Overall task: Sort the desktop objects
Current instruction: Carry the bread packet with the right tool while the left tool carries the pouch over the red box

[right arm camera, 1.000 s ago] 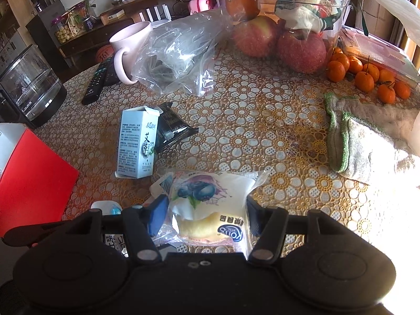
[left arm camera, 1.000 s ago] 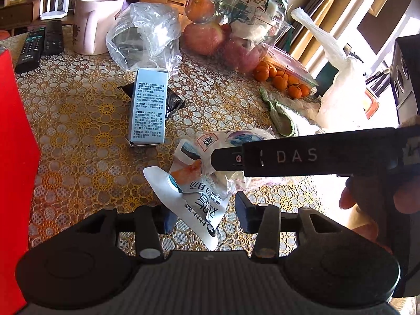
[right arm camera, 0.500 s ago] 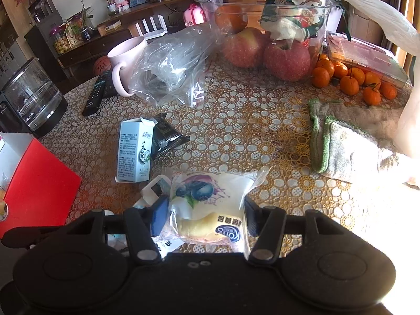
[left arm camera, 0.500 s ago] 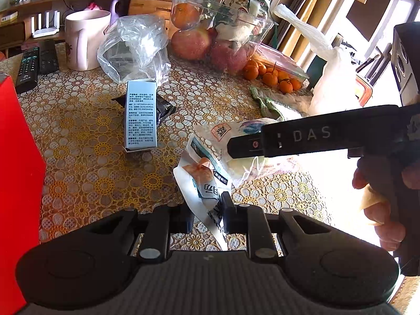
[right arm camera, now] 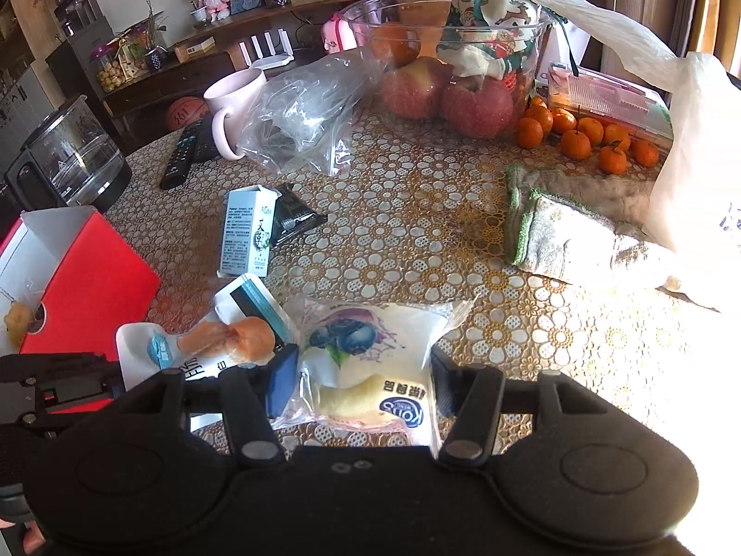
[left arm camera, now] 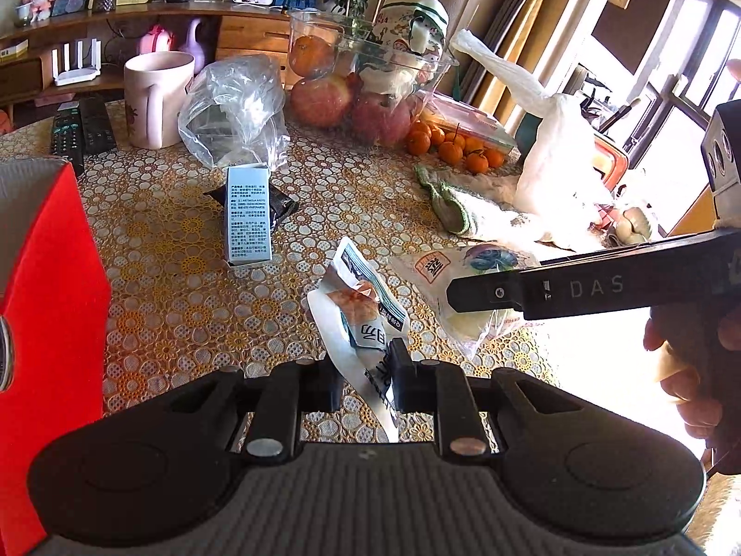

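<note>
My left gripper (left arm camera: 366,373) is shut on a white snack pouch (left arm camera: 359,308) with an orange picture and holds it lifted off the table; the pouch also shows in the right wrist view (right arm camera: 217,347). My right gripper (right arm camera: 363,382) is shut on a clear blueberry bread packet (right arm camera: 370,366), raised above the table; the packet shows beside the right gripper's body in the left wrist view (left arm camera: 467,273). A light blue carton (left arm camera: 248,215) lies against a black packet (left arm camera: 280,201) mid-table.
A red box (left arm camera: 51,287) with an open top stands at the left. A pink mug (left arm camera: 157,97), remotes (left arm camera: 81,132), a clear plastic bag (left arm camera: 236,111), a fruit bowl (left arm camera: 366,88), tangerines (left arm camera: 454,148), a green-edged cloth (right arm camera: 555,236) and a white bag (left arm camera: 555,162) crowd the back and right.
My left gripper has closed on the white pouch and lifted it. My right gripper has risen with the bread packet, and both views have pulled back from the table.
</note>
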{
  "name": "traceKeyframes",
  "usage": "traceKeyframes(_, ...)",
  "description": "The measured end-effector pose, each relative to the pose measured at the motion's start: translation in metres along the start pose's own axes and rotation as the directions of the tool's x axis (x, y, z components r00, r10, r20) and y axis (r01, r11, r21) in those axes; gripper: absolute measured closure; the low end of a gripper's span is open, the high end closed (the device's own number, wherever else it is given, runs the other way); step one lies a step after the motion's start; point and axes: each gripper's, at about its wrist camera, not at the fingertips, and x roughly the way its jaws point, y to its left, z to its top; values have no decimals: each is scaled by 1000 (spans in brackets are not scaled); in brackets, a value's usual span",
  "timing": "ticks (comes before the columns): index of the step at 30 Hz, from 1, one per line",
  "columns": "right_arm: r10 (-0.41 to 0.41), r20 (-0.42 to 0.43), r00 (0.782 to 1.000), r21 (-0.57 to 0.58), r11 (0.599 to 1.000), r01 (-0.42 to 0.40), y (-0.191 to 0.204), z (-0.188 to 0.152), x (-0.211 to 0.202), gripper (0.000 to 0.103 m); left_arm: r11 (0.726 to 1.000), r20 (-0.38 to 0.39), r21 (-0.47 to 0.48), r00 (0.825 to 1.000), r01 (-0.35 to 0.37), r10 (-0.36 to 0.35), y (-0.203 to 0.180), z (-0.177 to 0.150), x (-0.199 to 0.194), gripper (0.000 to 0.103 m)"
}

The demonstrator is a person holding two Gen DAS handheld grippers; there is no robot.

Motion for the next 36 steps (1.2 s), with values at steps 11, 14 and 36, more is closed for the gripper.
traceKeyframes(11, 25, 24, 999, -71, 997, -24, 39, -26, -63, 46, 1000, 22, 3, 1000, 15, -16, 2, -14, -70, 84)
traceKeyframes(14, 42, 32, 999, -96, 995, -39, 55, -33, -79, 46, 1000, 35, -1, 999, 18, -17, 7, -20, -91, 84)
traceKeyframes(36, 182, 49, 982, -311, 937, -158, 206, -34, -119, 46, 992, 119, -73, 987, -100, 109, 97, -37, -230, 84)
